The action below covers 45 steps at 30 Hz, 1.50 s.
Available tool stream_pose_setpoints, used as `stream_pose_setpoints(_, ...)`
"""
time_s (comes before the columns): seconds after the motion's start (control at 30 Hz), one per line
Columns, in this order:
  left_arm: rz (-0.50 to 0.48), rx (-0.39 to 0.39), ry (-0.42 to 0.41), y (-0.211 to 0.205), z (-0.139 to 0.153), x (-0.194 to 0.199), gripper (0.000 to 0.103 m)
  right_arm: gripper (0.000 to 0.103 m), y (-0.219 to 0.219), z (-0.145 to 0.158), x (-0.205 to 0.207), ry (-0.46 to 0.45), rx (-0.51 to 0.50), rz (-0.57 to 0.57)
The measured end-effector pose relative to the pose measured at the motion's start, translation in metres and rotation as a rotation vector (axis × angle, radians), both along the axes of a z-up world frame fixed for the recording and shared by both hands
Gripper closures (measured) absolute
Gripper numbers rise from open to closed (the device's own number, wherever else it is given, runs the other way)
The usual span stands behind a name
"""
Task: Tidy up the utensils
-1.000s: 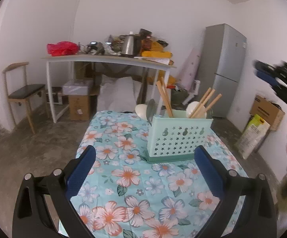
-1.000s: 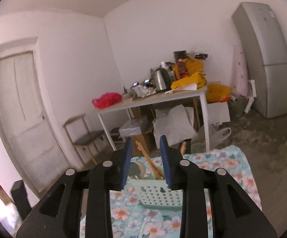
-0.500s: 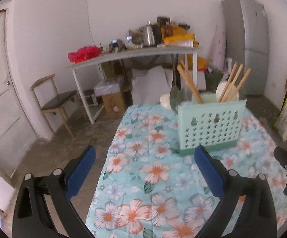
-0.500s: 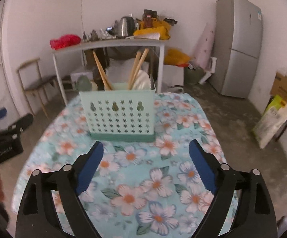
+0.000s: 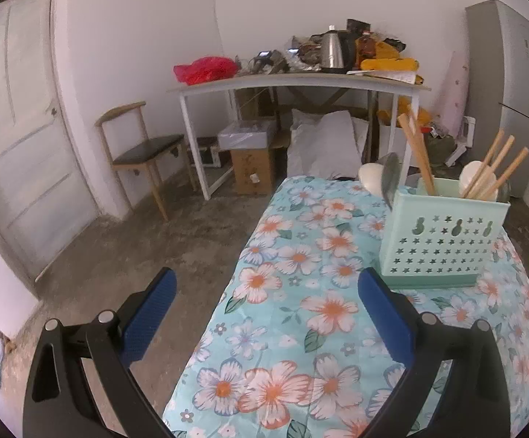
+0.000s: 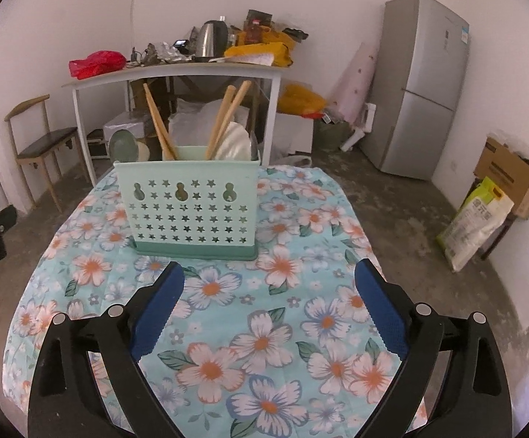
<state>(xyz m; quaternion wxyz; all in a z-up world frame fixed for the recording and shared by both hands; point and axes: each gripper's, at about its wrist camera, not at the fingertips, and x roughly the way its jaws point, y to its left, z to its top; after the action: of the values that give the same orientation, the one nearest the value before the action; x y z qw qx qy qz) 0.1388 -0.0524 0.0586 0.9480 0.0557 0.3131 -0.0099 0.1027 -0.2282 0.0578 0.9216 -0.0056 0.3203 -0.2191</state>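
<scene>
Centrally, a mint-green perforated utensil caddy (image 6: 191, 208) is being shown standing upright on the floral tablecloth (image 6: 264, 328), with wooden chopsticks (image 6: 228, 116) and pale spoons (image 6: 235, 142) leaning out of its top, their long axes near vertical. Directly ahead of the right gripper (image 6: 267, 292) the caddy is being framed, near but apart from the fingertips; its jaws have just been opening and are being held wide, with nothing between them. From the left gripper (image 5: 264, 306) the caddy (image 5: 443, 241) is being seen off to the right, beyond the right-hand finger; those jaws are likewise being held spread and empty. The right hand is judged the better aligned for reaching the utensils from above.
</scene>
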Motion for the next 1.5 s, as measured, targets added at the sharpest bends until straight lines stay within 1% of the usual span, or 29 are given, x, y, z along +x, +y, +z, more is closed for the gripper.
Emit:
stream_pose_setpoints(0.13,0.02,-0.002,0.011,0.0059,-0.0014,0.0018,0.006,0.013,0.0004,-0.0001,0.0003,-0.002,-0.006,-0.006)
stream_pose_setpoints(0.3,0.023,-0.005,0.008,0.0081,-0.0009,0.0016,0.006,0.013,-0.0002,0.0005,0.0001,-0.006,-0.004,-0.009)
stream_pose_setpoints(0.6,0.005,0.012,0.002,0.0032,-0.0013,-0.0026,0.006,0.013,0.0005,0.0018,-0.0008,-0.01,-0.004,-0.013)
stream_pose_setpoints(1.5,0.001,0.014,0.006,0.0016,0.0015,-0.0059,0.006,0.013,0.0024,0.009,-0.003,-0.019,-0.008,-0.011)
